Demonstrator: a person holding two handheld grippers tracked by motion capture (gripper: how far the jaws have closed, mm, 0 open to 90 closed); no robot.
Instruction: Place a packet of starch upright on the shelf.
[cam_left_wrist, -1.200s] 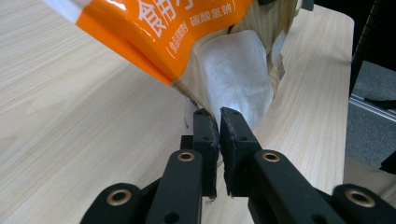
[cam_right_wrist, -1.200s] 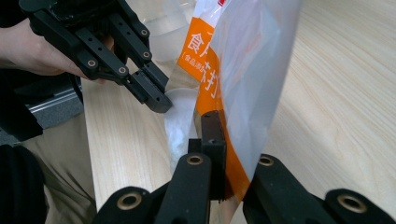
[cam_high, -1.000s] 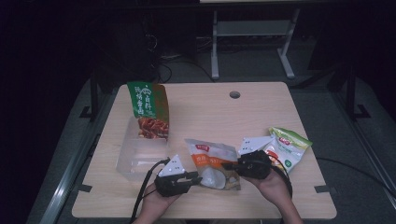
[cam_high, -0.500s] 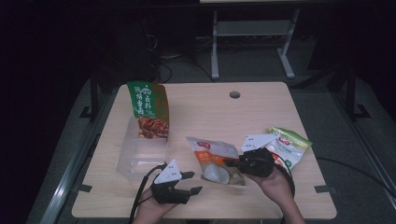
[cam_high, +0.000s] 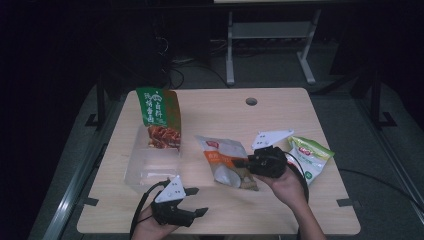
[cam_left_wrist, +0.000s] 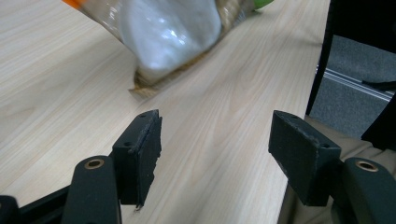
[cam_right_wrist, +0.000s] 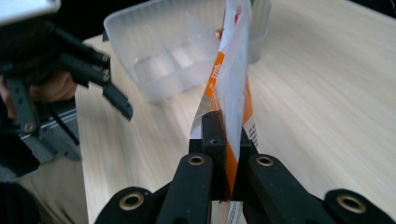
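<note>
Since the earlier frame the left gripper (cam_high: 192, 202) had let go of the orange-and-white pouch (cam_high: 226, 161) and drawn back toward the table's (cam_high: 280, 120) near edge at about 7 o'clock; its fingers (cam_left_wrist: 140, 154) had just been opening and stood apart with nothing between them, the pouch's bottom corner lying ahead of them on the wood. The right gripper (cam_high: 240, 163) had lifted a little with the pouch, its fingers (cam_right_wrist: 211, 135) clamped tight on the pouch's edge, so the pouch hung on edge just right of centre, partly off the table. A clear tray (cam_high: 150, 167) lay at about 9 o'clock from the pouch, a green bag (cam_high: 159, 117) standing at the tray's far end, and another green-and-white packet (cam_high: 309, 156) lay at 3 o'clock beside the right hand. By my reading the step in hand was carrying the pouch over to the tray with one gripper alone. The next move likely called for swinging it toward 9 o'clock, keeping the pinch firm so the slack film did not slip, and lowering it inside the tray's walls.
</note>
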